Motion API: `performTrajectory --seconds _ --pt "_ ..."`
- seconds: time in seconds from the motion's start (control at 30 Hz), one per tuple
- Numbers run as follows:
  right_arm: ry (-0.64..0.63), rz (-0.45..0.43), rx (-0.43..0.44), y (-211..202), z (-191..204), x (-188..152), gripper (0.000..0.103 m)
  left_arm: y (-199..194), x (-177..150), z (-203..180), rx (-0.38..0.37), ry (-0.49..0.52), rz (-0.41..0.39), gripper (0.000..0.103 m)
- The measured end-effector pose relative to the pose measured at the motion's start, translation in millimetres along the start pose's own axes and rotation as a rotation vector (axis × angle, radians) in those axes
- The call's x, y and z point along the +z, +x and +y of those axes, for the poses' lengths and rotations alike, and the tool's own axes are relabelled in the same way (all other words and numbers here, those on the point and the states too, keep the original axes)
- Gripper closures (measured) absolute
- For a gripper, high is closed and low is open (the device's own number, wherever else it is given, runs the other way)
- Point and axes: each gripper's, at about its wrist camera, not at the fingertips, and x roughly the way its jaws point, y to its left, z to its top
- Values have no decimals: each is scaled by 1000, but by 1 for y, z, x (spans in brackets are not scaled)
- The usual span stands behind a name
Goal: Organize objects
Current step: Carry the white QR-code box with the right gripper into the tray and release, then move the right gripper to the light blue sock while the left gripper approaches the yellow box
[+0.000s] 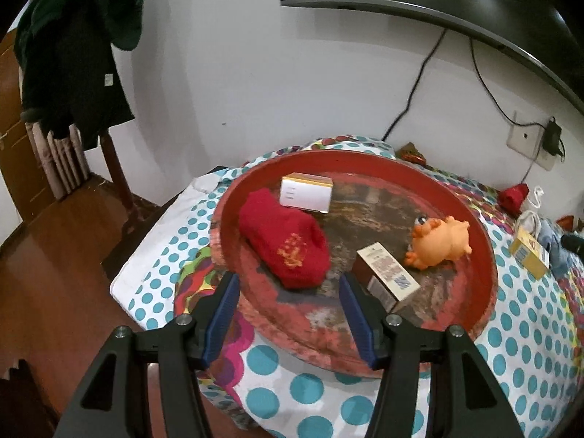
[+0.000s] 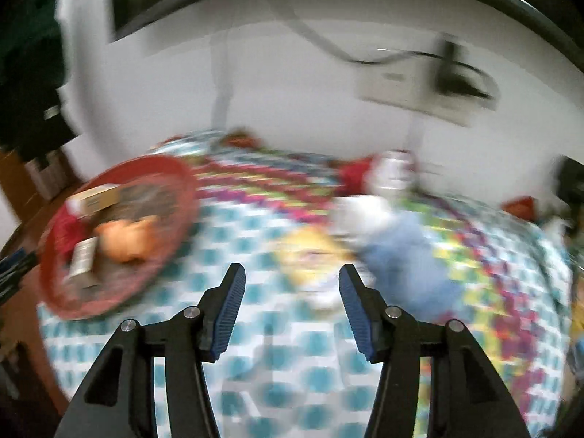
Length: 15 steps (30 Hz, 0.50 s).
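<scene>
Both tongs gape empty, left gripper [image 1: 290, 284] near the red tray [image 1: 487, 266], right gripper [image 2: 292, 281] blurring toward the yellow box [image 2: 310, 252] and liable to knock it aside.

Left wrist view looks forward and down from close above the near rim of the red tray [image 1: 485, 241], facing the wall. Right wrist view, motion-blurred, looks down over the dotted bedcover [image 2: 255, 376] further right. Both share the tray [image 2: 175, 168] and bedcover [image 1: 310, 398].
</scene>
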Motion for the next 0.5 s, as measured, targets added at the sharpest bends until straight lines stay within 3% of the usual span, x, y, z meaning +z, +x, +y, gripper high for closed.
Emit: performTrajectory --seconds 0.07,0.2,0.5 --pt "30 -2 -46 8 -21 0 44 2 -1 -7 -7 25 5 45" --pt "87 19 -100 25 -56 -9 40 0 -5 -20 -8 77 -4 45" --pt "132 42 -60 59 -80 -23 42 -4 -15 -56 -7 230 -25 45"
